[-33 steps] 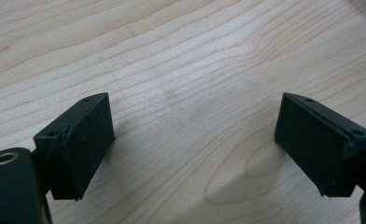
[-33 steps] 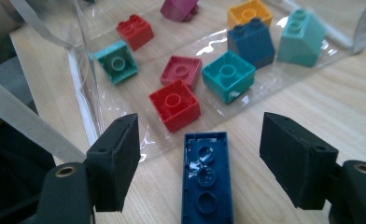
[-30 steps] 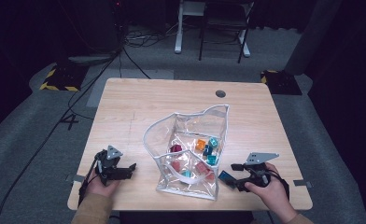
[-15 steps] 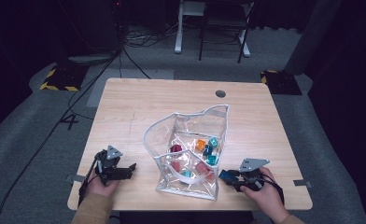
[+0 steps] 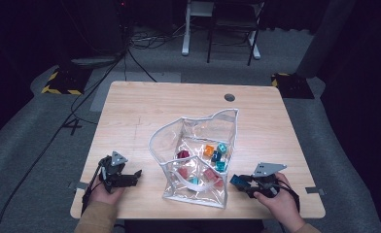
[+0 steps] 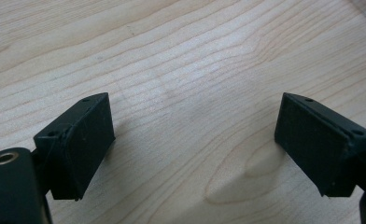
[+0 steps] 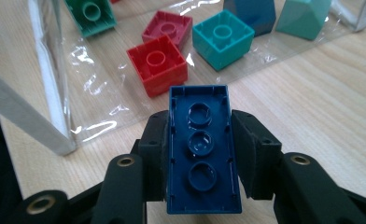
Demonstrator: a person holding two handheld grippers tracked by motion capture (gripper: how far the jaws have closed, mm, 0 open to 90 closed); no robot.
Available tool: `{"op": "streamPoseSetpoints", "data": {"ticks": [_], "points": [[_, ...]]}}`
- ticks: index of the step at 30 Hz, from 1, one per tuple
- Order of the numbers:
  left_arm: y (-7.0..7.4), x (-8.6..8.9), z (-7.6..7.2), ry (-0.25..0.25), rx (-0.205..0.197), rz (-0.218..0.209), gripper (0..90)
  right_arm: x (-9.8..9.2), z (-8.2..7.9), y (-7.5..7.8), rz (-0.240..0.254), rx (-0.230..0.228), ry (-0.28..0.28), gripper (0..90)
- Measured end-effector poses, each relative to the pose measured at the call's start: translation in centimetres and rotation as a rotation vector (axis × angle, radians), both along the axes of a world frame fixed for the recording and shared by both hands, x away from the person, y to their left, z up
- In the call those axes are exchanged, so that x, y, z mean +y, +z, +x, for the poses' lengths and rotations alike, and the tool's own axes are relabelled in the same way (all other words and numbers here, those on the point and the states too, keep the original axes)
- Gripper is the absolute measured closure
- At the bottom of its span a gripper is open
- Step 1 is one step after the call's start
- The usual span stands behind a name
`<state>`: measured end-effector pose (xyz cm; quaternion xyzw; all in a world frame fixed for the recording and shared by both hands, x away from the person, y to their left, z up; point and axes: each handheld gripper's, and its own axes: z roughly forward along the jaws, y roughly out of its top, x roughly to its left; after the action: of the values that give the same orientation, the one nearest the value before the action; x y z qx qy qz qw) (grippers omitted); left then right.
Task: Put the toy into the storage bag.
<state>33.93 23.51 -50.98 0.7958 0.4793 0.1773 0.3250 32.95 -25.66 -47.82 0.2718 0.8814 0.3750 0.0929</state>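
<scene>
No writing shows; the right gripper [image 7: 200, 154], jaws just closed, clamps a blue brick [image 7: 201, 147] beside the clear bag [image 5: 198, 160], bare surface [image 5: 145, 111] around; the left gripper [image 6: 195, 140] gapes empty.

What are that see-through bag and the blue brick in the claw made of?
The bag looks like soft clear plastic film with a pale sewn edge: it creases and throws glare. The blue brick in the right claw looks like hard moulded plastic with a slight sheen, showing crisp ribs and round sockets.
</scene>
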Motion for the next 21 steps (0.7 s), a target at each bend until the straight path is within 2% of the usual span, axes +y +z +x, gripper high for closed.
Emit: {"op": "streamPoseSetpoints", "data": {"ticks": [5, 21], "points": [[0.0, 0.0, 0.0, 0.0, 0.0, 0.0, 12.1, -0.4, -0.1, 1.5, 0.015, 0.001, 0.0, 59.2], [0.0, 0.0, 0.0, 0.0, 0.0, 0.0, 12.1, -1.4, -0.7, 6.8, 0.05, -0.06, -0.002, 59.2]]}}
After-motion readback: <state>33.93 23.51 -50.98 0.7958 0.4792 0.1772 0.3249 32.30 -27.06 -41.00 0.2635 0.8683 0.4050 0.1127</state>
